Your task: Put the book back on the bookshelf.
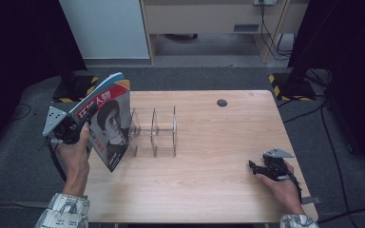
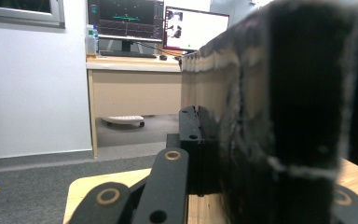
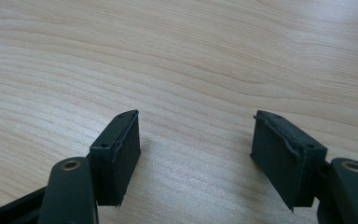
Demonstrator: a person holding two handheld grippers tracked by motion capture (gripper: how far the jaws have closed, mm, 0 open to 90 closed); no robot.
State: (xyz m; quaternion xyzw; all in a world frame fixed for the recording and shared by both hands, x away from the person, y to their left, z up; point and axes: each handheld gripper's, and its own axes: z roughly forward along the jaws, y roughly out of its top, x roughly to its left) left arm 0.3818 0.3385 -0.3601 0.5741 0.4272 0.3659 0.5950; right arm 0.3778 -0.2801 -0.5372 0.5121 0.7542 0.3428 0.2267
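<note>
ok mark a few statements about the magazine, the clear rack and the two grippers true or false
1. The left gripper is shut on the magazine. True.
2. The magazine lies flat on the table. False: it is held up, tilted, at the table's left edge.
3. The clear rack holds no magazine in its slots. True.
4. The right gripper clamps a pen. False: its jaws are open over bare wood.
5. The right gripper sits beside the rack. False: it rests near the table's right edge.
</note>
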